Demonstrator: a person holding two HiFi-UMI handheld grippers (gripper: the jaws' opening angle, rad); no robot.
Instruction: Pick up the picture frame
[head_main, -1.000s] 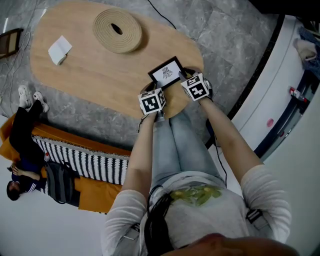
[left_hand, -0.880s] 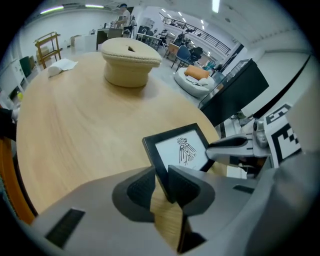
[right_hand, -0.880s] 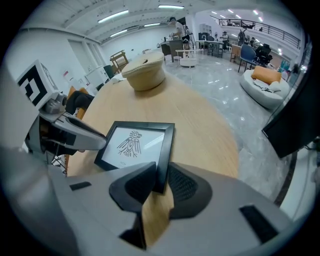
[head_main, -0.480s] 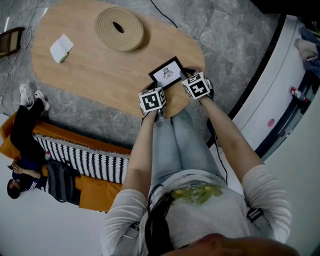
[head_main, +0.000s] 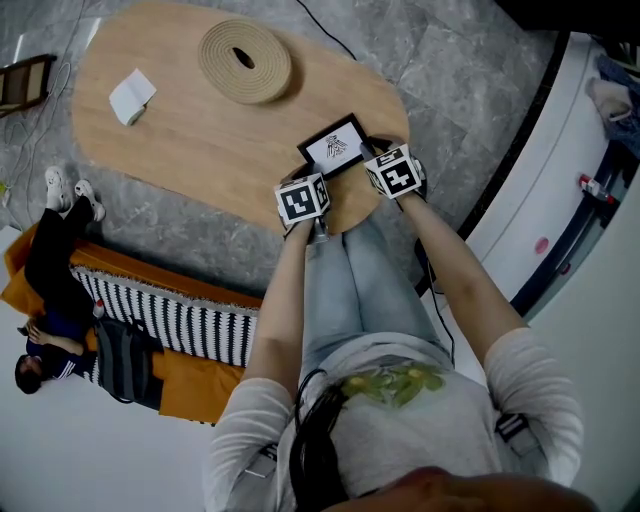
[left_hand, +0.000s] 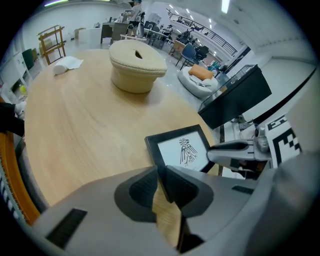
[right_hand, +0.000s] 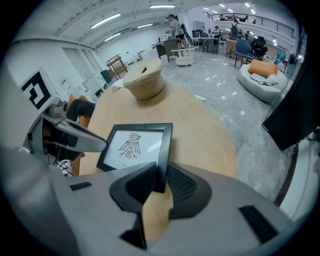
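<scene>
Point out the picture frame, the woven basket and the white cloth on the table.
picture frame (head_main: 333, 148): head view, the white print.
woven basket (head_main: 268, 72): head view, coiled top beside its hole.
white cloth (head_main: 131, 97): head view, its middle.

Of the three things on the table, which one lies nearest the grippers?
The black picture frame with the bird drawing; the round woven piece and white tissue lie farther off.

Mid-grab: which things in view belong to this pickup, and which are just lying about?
In the job:
picture frame
left tongs, just been closing, pinching one near corner of the frame
right tongs, just been closing, gripping the other near corner

Lying about:
woven round basket
white folded cloth or paper
</scene>
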